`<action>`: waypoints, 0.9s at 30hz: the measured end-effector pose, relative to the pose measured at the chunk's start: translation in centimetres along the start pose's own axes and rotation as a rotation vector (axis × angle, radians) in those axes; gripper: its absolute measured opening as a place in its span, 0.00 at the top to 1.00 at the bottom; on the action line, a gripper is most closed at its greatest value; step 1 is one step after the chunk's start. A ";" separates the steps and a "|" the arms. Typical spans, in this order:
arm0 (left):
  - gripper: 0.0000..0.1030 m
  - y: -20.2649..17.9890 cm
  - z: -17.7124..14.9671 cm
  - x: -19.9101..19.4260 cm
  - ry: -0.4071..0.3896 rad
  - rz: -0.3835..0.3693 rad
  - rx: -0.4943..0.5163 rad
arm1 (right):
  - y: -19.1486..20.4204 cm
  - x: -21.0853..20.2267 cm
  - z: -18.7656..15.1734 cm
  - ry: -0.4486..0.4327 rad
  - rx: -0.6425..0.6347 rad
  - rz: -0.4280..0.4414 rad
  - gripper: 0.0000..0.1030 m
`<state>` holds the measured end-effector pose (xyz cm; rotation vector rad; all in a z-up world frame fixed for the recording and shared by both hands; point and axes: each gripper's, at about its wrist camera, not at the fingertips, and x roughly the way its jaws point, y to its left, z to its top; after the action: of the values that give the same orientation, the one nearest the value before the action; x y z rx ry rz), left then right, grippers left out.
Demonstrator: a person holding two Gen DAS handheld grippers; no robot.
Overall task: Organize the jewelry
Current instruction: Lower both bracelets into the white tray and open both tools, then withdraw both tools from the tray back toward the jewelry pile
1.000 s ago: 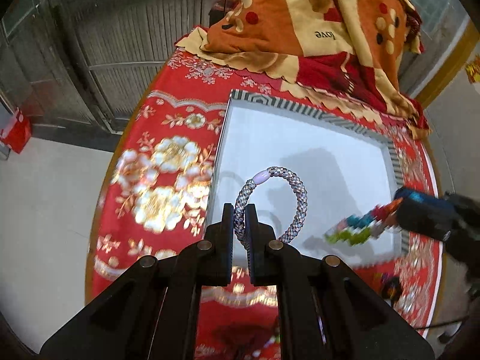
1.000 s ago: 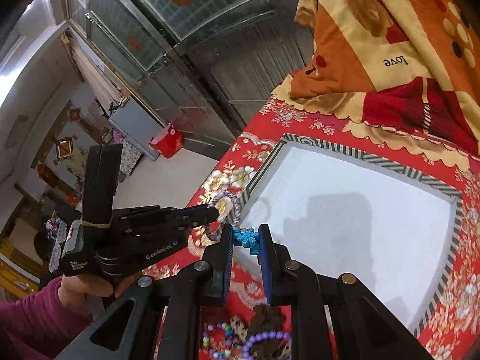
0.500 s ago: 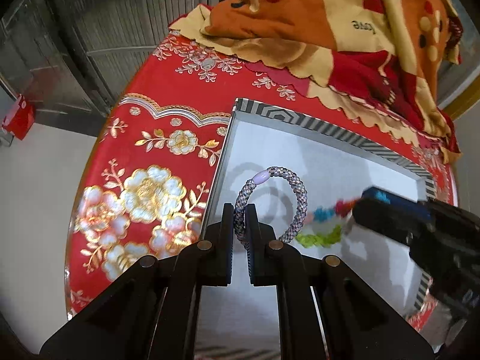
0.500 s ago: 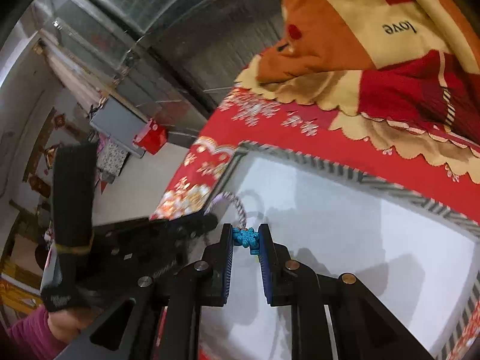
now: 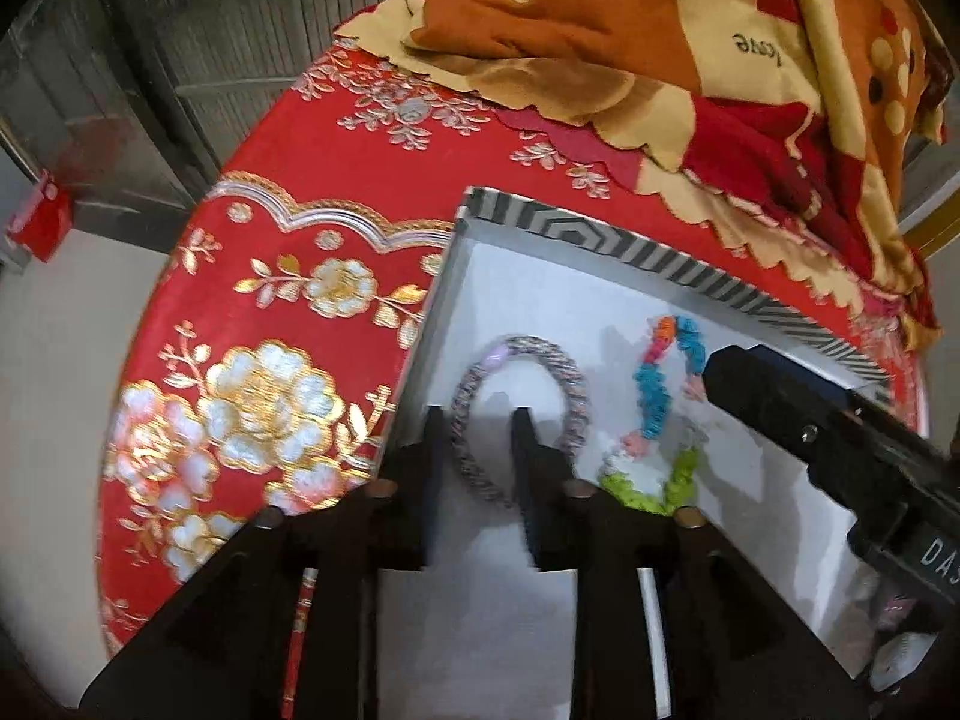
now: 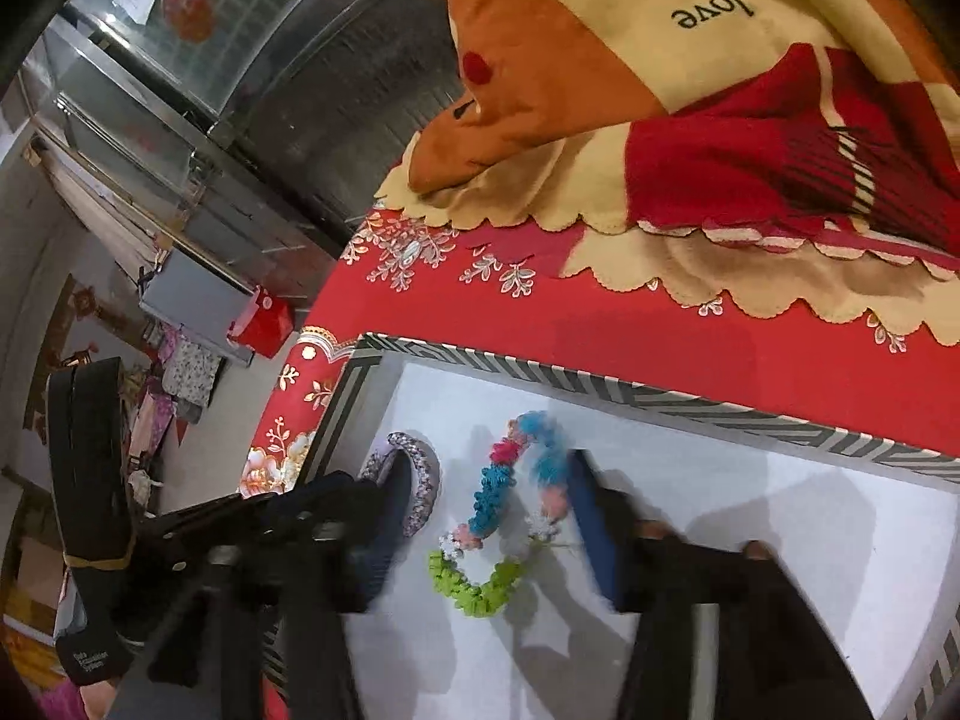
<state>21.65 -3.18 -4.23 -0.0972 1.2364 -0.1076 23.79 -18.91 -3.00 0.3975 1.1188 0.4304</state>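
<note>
Left wrist view: beyond both claws, a heaped orange, cream and red blanket [image 5: 690, 48] covers the far part of the round worktop [image 5: 336, 138], whose red cloth carries gold and white flowers. Beneath the claws sits a shallow white tray [image 5: 606, 240] with a grey zigzag rim; its left wall runs just beside the left claw's left finger. The left claw [image 5: 477, 420] points steeply down into the tray, and its jaws have just been opening: they stand narrowly apart, astride the near arc of a silver-grey braided bracelet [image 5: 573, 384] that lies flat on the tray floor, the pads clear of it. Just right of it lies a multicoloured bead bracelet [image 5: 651, 390] in blue, orange, pink, white and green. In the right wrist view the right claw [image 6: 489, 480] tilts down over that bracelet [image 6: 492, 492], jaws just opened about halfway, one finger either side, not pressing. A pink sleeve [image 6: 57, 705] shows at the lower left corner.
</note>
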 end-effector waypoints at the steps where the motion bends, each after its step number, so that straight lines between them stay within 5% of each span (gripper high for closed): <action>1: 0.73 -0.1 -0.1 0.0 0.002 0.001 0.004 | 0.0 -0.2 -0.1 -0.001 -0.001 -0.002 0.48; 13: 0.65 -0.3 -3.3 -4.8 -0.062 0.084 0.029 | 2.3 -7.6 -3.8 -0.067 -0.057 -0.091 0.48; 27: 0.64 0.5 -11.5 -11.7 -0.140 0.102 0.046 | 6.5 -16.4 -13.2 -0.142 -0.107 -0.243 0.42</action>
<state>6.98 -1.32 2.92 -0.0014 1.0965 -0.0401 4.66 -20.75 7.84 0.1916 0.9871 0.2425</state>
